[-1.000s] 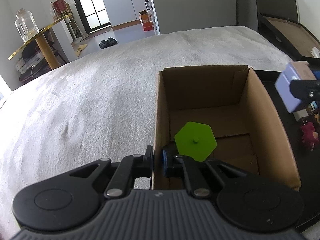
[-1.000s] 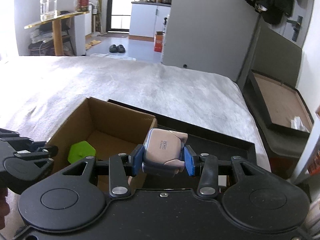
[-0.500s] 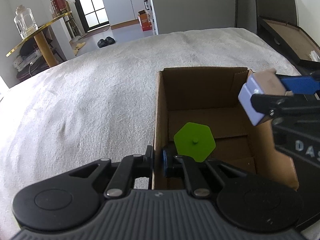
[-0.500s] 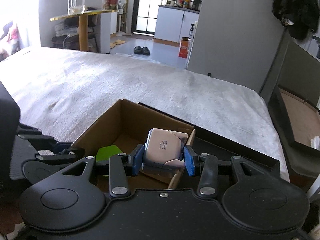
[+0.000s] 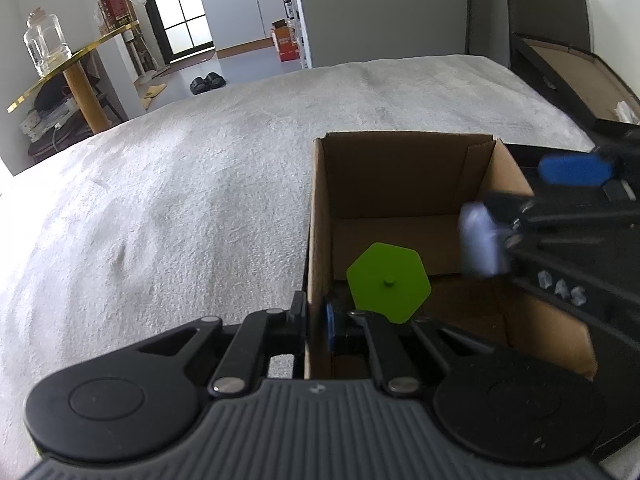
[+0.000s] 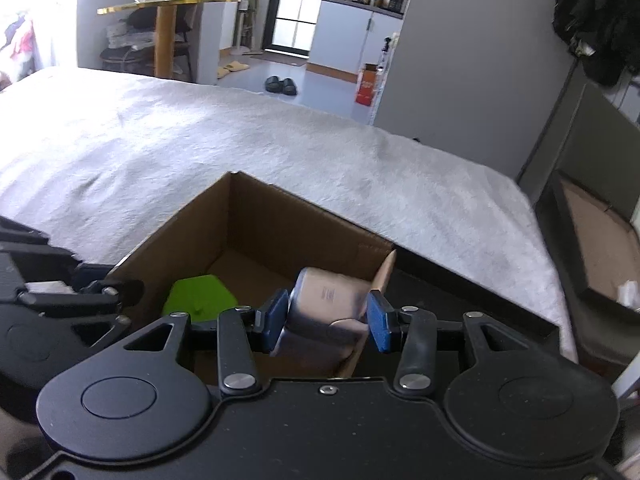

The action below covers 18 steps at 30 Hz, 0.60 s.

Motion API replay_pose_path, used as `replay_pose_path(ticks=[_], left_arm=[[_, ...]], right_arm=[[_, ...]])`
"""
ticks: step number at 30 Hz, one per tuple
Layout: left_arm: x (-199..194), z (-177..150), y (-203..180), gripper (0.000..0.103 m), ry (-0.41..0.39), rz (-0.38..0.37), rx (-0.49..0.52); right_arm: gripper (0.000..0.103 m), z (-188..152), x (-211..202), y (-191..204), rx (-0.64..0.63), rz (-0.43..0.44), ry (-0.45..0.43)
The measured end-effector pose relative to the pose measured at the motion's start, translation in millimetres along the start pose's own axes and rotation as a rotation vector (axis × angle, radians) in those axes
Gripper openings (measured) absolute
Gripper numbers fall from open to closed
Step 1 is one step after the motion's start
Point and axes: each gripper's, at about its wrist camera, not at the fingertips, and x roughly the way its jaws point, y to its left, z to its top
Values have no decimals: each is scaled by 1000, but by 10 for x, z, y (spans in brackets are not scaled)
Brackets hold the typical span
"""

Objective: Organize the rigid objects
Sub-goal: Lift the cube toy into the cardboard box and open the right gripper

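Observation:
An open cardboard box [image 5: 400, 136] [image 6: 304, 206] stands on the white bed cover. My left gripper [image 5: 316, 328] is shut on the box's left wall. A green hexagonal piece [image 5: 388, 282] [image 6: 198, 300] lies on the box floor. My right gripper [image 6: 326, 320] [image 5: 540, 196] hangs over the box's right side, and its jaws are opening. A pinkish-lavender little case [image 6: 324, 312] [image 5: 480, 240] sits tilted and blurred between the blue pads [image 6: 378, 326], slipping down into the box.
A black tray [image 6: 460, 288] lies right of the box. The white bed cover [image 5: 180, 200] stretches left and beyond. A flat brown-lined frame [image 6: 592, 232] leans at the right. A gold side table with a glass jar [image 5: 44, 46] stands far left, slippers [image 6: 280, 85] on the floor.
My right gripper has moved left and down over the box with the case. Its pads have spread and the case has tilted and sagged between them. The left gripper has not moved.

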Motion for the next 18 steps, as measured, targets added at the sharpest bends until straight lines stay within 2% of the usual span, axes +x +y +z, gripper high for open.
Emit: replay_pose_path(ticks=[3,8,18], left_arm=[[-1,3,13,10,0,2,-6],[-2,-10,-20,10,3,9,-1],[-13,-8,-82,10,2,36,10]], right_arm=[[47,5,-76,-15,5,-12,-18],[47,-93,-145,-153,57,-10,5],[50,-487,-321,-517,178,-51,53]])
